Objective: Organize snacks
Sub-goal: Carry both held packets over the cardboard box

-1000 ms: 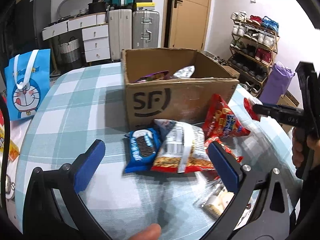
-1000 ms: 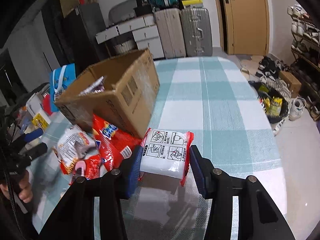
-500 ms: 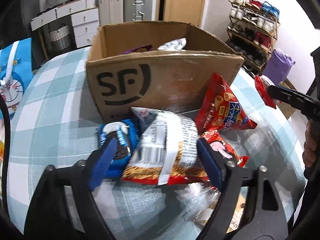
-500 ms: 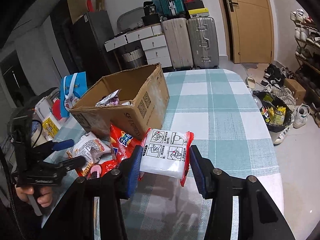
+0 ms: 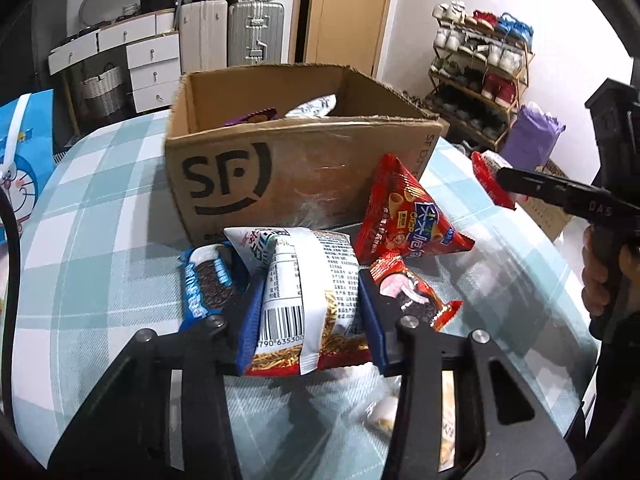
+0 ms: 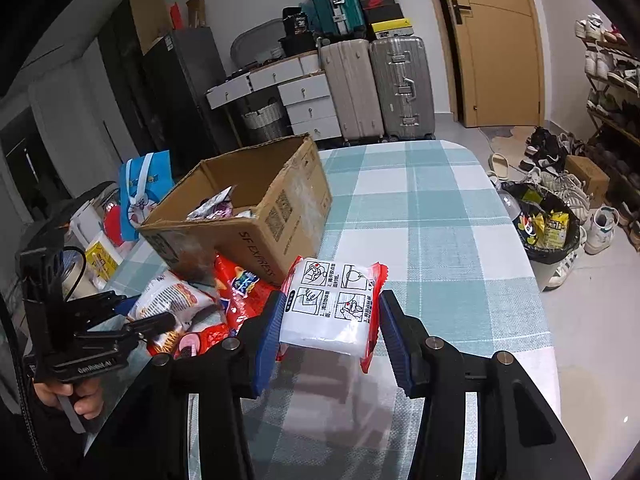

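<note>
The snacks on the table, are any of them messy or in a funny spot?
Yes. Several packets lie jumbled on the checked table in front of the brown cardboard box, not in it: a blue cookie packet, a red triangular chip bag leaning on the box, and a red cookie packet.

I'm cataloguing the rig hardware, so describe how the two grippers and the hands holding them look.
Both are matte black frames with silver bolts and ribbed blue pads. The left gripper has a pistol-style handle bearing small white lettering and a thin black cable looping above it. The right gripper shows raised lettering on its side arm. The left hand is bare, no glove.
</note>
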The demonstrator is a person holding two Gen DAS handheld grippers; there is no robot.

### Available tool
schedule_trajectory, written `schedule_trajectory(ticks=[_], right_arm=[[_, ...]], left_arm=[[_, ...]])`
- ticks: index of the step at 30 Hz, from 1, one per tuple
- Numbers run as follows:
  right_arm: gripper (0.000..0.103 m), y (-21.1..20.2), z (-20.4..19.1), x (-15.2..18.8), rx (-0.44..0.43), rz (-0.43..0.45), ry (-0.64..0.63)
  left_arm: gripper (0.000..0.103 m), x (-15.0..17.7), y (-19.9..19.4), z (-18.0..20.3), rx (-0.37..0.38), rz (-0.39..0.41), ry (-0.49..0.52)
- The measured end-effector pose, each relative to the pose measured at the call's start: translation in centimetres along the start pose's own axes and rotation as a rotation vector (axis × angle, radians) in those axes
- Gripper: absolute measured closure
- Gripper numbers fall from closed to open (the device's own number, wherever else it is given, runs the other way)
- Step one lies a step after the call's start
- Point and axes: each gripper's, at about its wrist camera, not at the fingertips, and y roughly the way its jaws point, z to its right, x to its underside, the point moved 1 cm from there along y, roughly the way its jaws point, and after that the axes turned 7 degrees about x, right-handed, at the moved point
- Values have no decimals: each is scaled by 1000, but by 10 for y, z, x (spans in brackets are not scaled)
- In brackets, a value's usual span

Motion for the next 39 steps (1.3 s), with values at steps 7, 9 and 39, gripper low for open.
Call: schedule_trajectory(ticks=[7, 9, 39], right_arm=[[55, -2, -15, 2, -26, 10, -37], [55, -2, -19, 2, -29, 15, -48], [55, -24, -48, -20, -50, 159, -5]], left_arm=[[62, 2, -30, -12, 12, 78, -25], [62, -1, -37, -18, 11, 93, -42], [62, -38, -116, -38, -19, 270, -97]])
